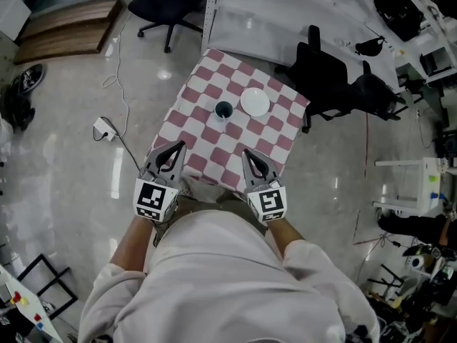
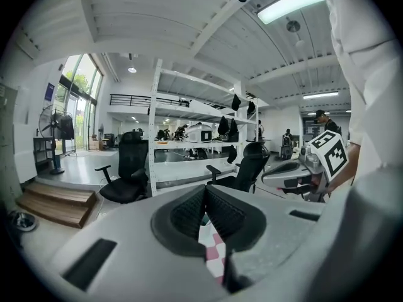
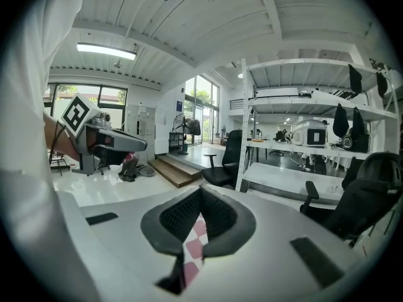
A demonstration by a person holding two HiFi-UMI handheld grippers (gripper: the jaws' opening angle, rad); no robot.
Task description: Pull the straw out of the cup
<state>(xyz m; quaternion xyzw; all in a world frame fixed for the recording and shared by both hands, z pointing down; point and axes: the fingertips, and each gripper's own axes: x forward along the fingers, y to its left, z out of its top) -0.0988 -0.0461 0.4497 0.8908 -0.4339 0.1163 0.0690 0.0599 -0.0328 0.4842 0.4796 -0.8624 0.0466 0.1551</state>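
Observation:
A small dark cup (image 1: pixel 223 110) stands near the middle of the pink-and-white checkered table (image 1: pixel 196 138). Any straw in it is too small to make out. Beside the cup on its right lies a white round plate (image 1: pixel 255 102). My left gripper (image 1: pixel 173 148) hovers at the table's near edge, left of centre, jaws together and empty. My right gripper (image 1: pixel 248 154) is level with it on the right, also shut and empty. Both point toward the cup, well short of it. In each gripper view the closed jaws show with checkered cloth beneath: left gripper (image 2: pixel 204 190), right gripper (image 3: pixel 201 190).
Black office chairs (image 1: pixel 328 77) stand to the right of the table and another (image 1: pixel 168 6) behind it. A white shelf frame (image 2: pixel 189 137) stands beyond the table. A power strip with cable (image 1: pixel 103 128) lies on the floor at left, and a wooden step platform (image 1: pixel 68 27) sits at far left.

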